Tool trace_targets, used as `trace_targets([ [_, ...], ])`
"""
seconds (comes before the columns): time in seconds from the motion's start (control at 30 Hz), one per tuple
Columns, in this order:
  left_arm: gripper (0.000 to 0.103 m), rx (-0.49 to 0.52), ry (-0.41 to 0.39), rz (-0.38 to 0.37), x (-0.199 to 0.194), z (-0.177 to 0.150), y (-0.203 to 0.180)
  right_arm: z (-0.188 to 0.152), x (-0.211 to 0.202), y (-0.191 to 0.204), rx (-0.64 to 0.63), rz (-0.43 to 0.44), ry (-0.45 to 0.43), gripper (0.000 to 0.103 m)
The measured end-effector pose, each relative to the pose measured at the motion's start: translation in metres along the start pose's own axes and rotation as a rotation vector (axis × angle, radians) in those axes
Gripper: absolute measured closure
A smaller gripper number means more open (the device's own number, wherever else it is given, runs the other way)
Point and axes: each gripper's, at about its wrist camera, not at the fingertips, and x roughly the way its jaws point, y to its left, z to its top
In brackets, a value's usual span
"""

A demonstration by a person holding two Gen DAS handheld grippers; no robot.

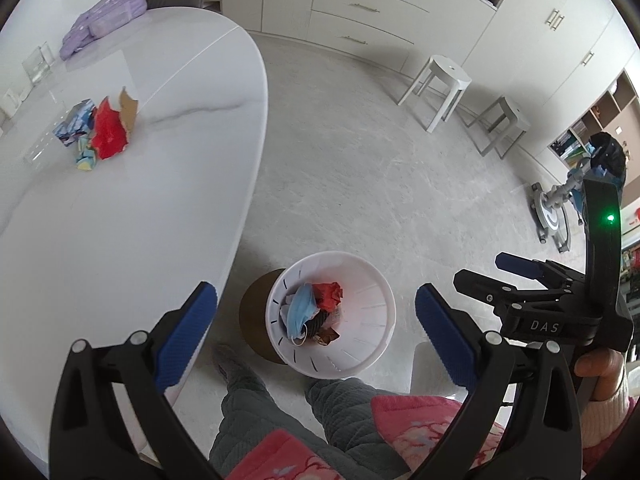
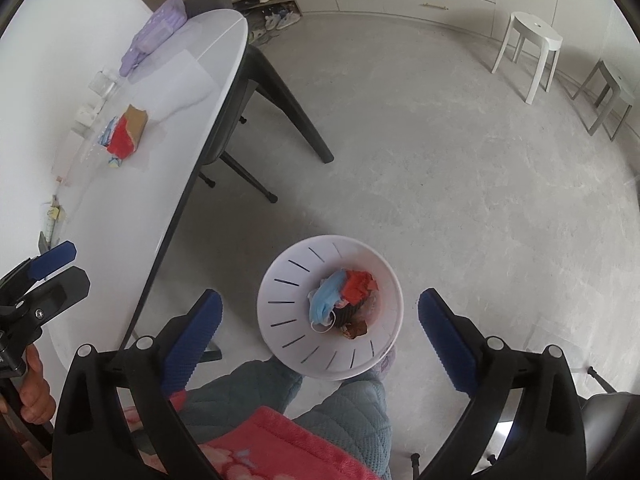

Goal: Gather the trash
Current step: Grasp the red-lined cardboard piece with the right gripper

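A white slotted trash bin [image 1: 372, 316] stands on the floor beside the table; it also shows in the right wrist view [image 2: 288, 300]. Inside lie a blue face mask [image 1: 302, 312], red crumpled paper [image 1: 329, 295] and brown scraps. On the white table [image 1: 120, 208] sits a pile of trash: red crumpled paper [image 1: 108, 132], torn cardboard [image 1: 129, 108] and blue printed wrappers [image 1: 74, 124]; the pile also shows in the right wrist view [image 2: 124, 136]. My left gripper [image 1: 316, 320] is open and empty above the bin. My right gripper [image 2: 320, 316] is open and empty above the bin.
A purple pouch [image 1: 104, 16] and clear containers [image 1: 38, 64] lie at the table's far end. White stools [image 1: 440, 80] stand by the cabinets. A dark chair [image 2: 256, 92] is tucked under the table. The person's legs [image 1: 256, 408] are near the bin.
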Motion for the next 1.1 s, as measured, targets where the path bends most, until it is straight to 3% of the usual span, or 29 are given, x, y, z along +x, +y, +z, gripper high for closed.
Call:
trace_targets([
  [0.27,0.008,-0.045,-0.006,0.018,-0.004,0.004,0.02,0.009,0.003,0.013,-0.016,0.001,-0.001,0.005],
  [0.57,0.008,-0.177,-0.057,0.106,-0.024,0.004,0.086,0.039,0.018,0.06,-0.063,0.022,-0.002,0.005],
  [0.77,0.008,-0.292,-0.09,0.175,-0.043,-0.006,0.15,0.07,0.036,0.125,-0.141,0.033,0.006,0.005],
  [1.1,0.008,-0.417,-0.103,0.195,-0.057,-0.02,0.238,0.128,0.067,0.259,-0.285,0.067,-0.015,0.005],
])
